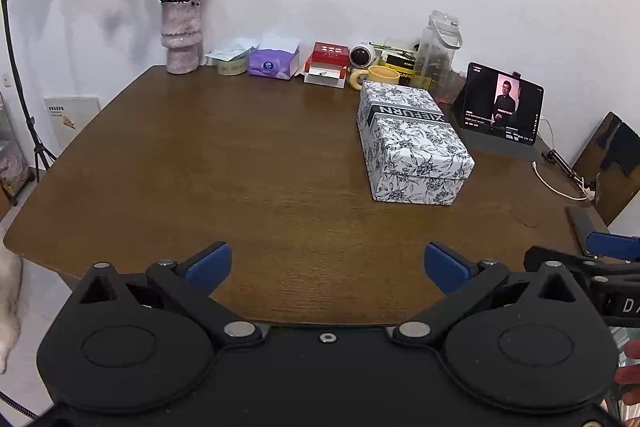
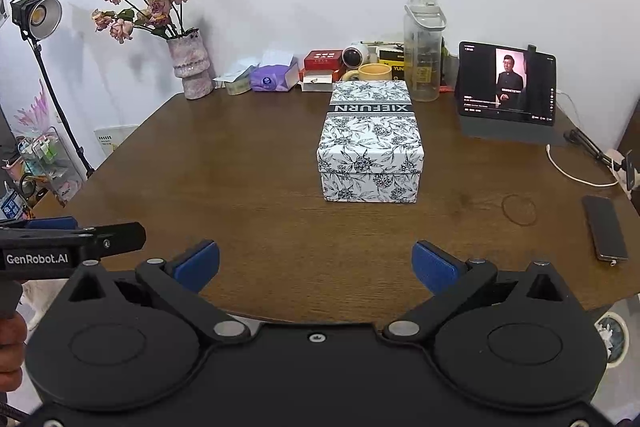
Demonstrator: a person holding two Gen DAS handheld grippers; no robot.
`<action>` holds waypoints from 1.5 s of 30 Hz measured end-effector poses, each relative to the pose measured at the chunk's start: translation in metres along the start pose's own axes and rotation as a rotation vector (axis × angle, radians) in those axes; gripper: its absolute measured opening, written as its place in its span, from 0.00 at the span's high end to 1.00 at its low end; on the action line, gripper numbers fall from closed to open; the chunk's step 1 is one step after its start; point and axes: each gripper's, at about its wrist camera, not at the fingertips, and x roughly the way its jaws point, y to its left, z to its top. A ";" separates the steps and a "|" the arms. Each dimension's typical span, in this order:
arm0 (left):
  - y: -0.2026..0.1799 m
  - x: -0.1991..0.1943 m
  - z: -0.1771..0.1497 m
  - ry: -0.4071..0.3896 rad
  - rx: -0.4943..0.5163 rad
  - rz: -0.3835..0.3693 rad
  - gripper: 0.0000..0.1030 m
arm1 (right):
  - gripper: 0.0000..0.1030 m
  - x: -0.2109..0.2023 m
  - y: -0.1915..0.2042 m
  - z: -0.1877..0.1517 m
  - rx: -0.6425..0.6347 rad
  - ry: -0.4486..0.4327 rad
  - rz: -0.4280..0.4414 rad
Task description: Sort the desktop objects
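Two grippers sit at the near edge of your view, both spread wide with nothing between their blue, ribbed pads: your left gripper (image 1: 328,265) hovers over the rounded front edge of the brown wood-grain surface (image 1: 240,163), and your right gripper (image 2: 316,263) does the same just beside it, its matte black linkage showing at the right edge of the left wrist view. Past the fingers the surface is bare and faintly glossy. In the right wrist view a dark, flat phone (image 2: 605,229) lies well off to the right near the edge, with a faint ring mark (image 2: 519,209) on the wood between it and the box. That box (image 2: 371,141) is the closest thing ahead of you: a rectangular lidded cardboard box, white with a black floral print and a dark band lettered across its lid, standing right of centre, well apart from both grippers. Behind it to the right a tablet (image 2: 508,83) stands propped on a grey folding cover with its screen lit, a white cable (image 2: 576,175) curling beside it. Along the back wall you have a row of small things: a yellow mug (image 2: 374,71) just behind the box, a tall clear plastic jug (image 2: 423,51) with a handle, a red carton (image 2: 323,59), a purple tissue pack (image 2: 274,78), a roll of tape (image 2: 237,85), and a rough, mottled pink vase (image 2: 192,67) holding faded pink roses.
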 end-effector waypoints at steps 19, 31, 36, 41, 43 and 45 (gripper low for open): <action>-0.003 0.003 0.001 0.006 0.015 -0.021 0.00 | 0.00 0.001 -0.002 0.001 0.005 0.001 -0.008; -0.010 0.006 0.001 0.008 0.025 -0.022 0.00 | 0.00 0.005 -0.007 0.000 0.007 0.004 -0.004; -0.014 0.008 0.000 0.008 0.028 -0.012 0.00 | 0.00 0.008 -0.010 0.000 0.005 0.006 0.002; -0.018 0.009 -0.001 0.005 0.031 0.000 0.00 | 0.00 0.010 -0.012 -0.002 -0.001 0.007 0.010; -0.019 0.010 -0.001 0.008 0.028 0.003 0.00 | 0.00 0.011 -0.013 -0.003 -0.002 0.011 0.012; -0.020 0.011 -0.001 0.012 0.021 0.000 0.00 | 0.00 0.012 -0.014 -0.003 -0.003 0.015 0.015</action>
